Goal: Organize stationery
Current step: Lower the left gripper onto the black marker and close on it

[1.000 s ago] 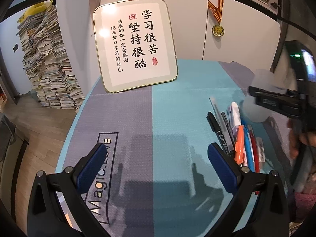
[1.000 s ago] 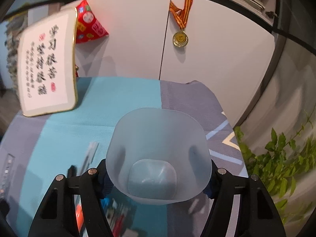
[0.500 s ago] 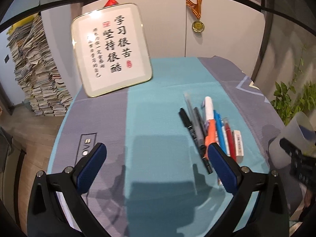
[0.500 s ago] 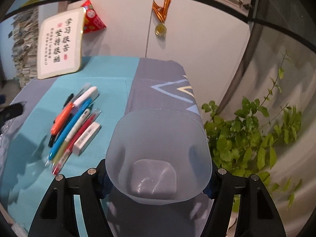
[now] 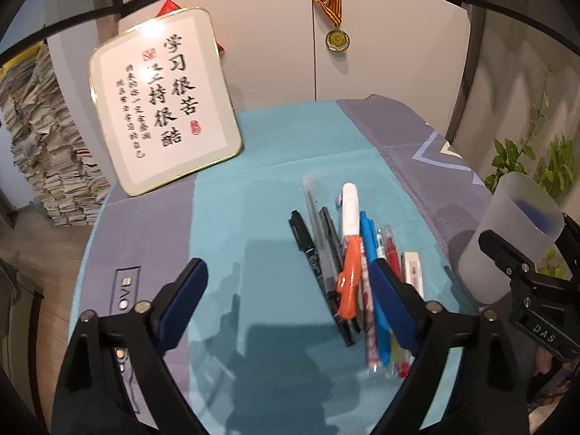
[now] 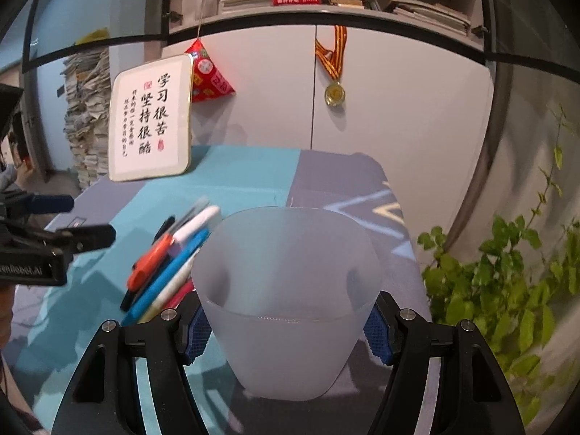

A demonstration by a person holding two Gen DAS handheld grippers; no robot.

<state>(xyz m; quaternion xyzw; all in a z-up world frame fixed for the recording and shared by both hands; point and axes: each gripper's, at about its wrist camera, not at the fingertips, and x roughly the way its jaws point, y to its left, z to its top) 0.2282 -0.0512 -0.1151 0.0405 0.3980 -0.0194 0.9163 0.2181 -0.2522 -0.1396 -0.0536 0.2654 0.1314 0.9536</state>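
Observation:
A row of pens lies on the teal cloth: a black marker, an orange-and-white marker, a blue pen, a red pen and a white eraser. My left gripper hovers over their near ends. Its jaws are closing, the pads touch nothing, and its right finger covers the blue pen. My right gripper is shut on a frosted cup, which is upright just right of the pens. The cup also shows in the left wrist view.
A framed calligraphy board leans on the white cabinet at the back left. A medal hangs on the cabinet. A green plant stands past the table's right edge. A tall paper stack stands on the floor at the left.
My left gripper moved right, so the pens now sit under its right finger, and its jaws narrowed a little. The right gripper carried the cup to the pens' right side and tipped it upright.

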